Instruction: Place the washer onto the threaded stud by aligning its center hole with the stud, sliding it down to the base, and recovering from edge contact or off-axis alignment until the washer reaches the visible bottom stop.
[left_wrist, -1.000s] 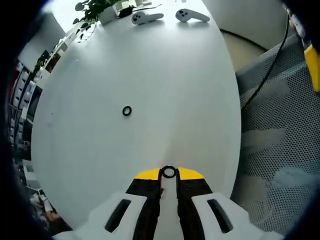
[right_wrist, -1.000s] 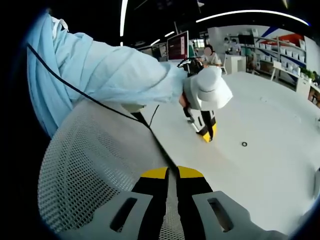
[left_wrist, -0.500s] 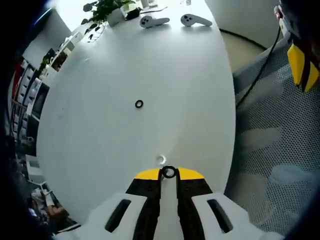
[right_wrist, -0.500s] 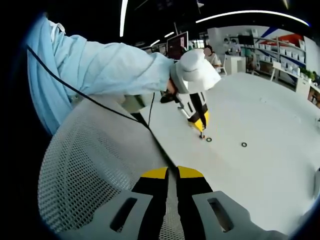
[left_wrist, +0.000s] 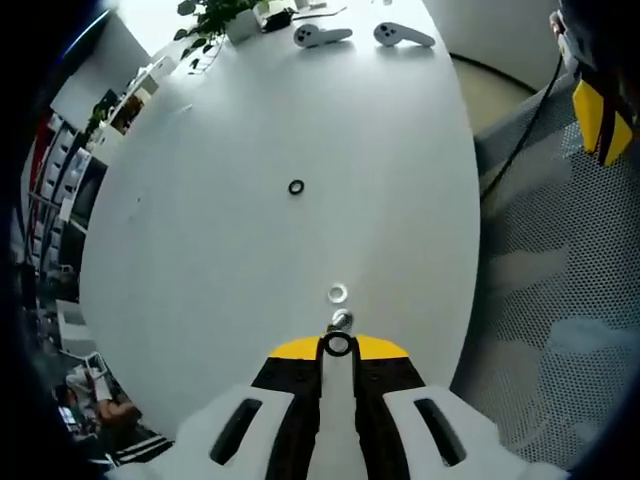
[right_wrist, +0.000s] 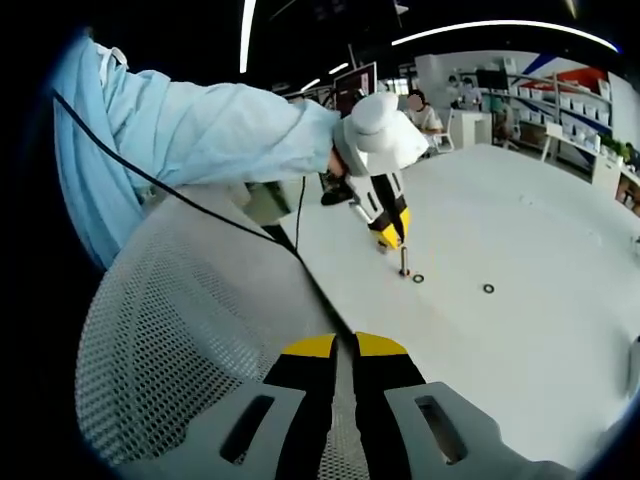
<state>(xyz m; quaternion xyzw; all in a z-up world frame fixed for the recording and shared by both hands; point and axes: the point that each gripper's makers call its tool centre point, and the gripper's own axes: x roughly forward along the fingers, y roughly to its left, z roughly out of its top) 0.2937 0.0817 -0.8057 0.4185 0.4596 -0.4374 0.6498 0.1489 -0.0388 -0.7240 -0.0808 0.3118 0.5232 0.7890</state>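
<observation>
Biggest thing first: the white table (left_wrist: 250, 200) takes up most of the left gripper view, w/ the mesh chair (left_wrist: 540, 300) on the right edge. The view slides fwd over the table vs a sec ago, and that's the camera moving, not the stuff on it. In the right gripper view the left gripper (right_wrist: 390, 232) sits upper centre, and half a sec ago its tip was right down at the stud (right_wrist: 404, 262). Now it's pulled up and back, so the stud stands bare and upright. The left tongs look pinched on the black washer (left_wrist: 325, 344) at bottom centre, stud top just ahead of the tips. So imo the washer isn't threaded yet; this looks like backing off to re-aim. The right gripper (right_wrist: 345, 345) sits bottom centre over the chair, jaws together, nothing in them afaict. Small bits: a light ring (left_wrist: 338, 293) lies flat just past the stud and a spare black ring (left_wrist: 296, 187) sits further up mid-table. Neither has budged.
</observation>
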